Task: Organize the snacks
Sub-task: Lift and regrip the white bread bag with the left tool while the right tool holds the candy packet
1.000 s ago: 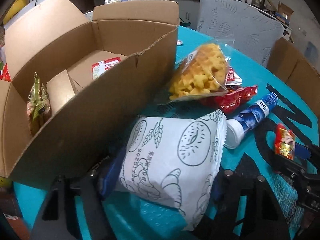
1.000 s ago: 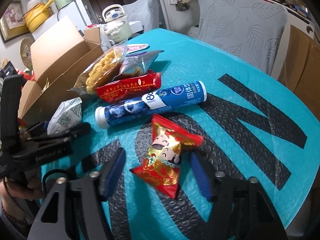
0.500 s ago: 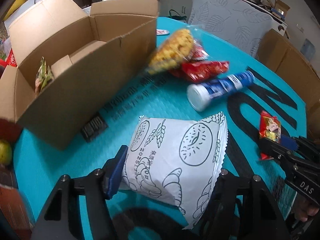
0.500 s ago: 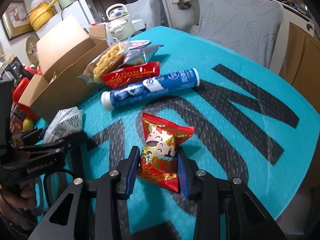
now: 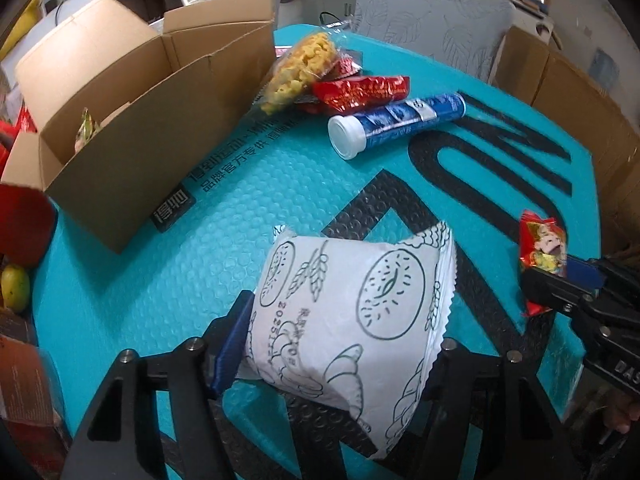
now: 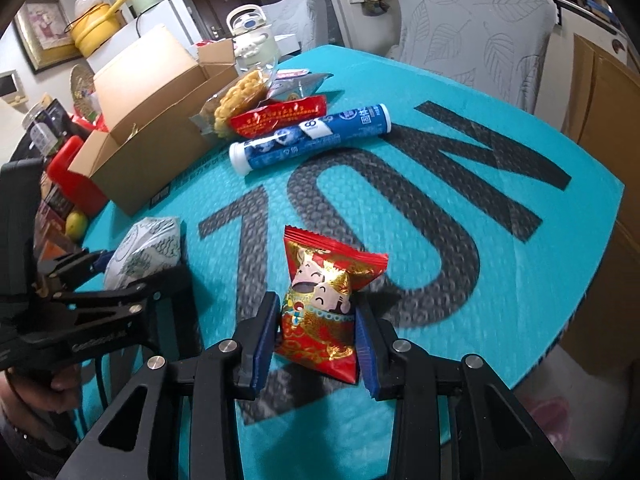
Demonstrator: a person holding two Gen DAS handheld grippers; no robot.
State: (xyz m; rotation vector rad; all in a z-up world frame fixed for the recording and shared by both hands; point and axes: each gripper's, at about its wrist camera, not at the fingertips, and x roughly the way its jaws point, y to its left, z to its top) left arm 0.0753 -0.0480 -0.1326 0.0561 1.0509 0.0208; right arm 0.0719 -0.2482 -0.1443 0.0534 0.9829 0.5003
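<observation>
A white bread bag with doughnut drawings [image 5: 348, 320] sits between the fingers of my left gripper [image 5: 336, 344], lifted over the teal mat. The blue pads touch its sides while the jaws ease open a little. The right wrist view shows this bag [image 6: 144, 246] at the left. My right gripper [image 6: 316, 332] is shut on a red and gold candy packet [image 6: 320, 312], also seen at the right of the left wrist view as the candy packet [image 5: 540, 244]. The open cardboard box [image 5: 132, 152] stands at the far left with a small green packet inside.
Beside the box lie a bag of yellow puffed snacks [image 5: 300, 68], a flat red packet [image 5: 360, 90] and a blue tube [image 5: 400, 120]. A kettle-shaped bottle [image 6: 252, 44] stands behind the box. Grey chairs and brown cartons ring the teal table [image 6: 500, 240].
My left gripper has drawn back from the box with the white bag. The right gripper has shut on the red candy packet and pulled it nearer.
</observation>
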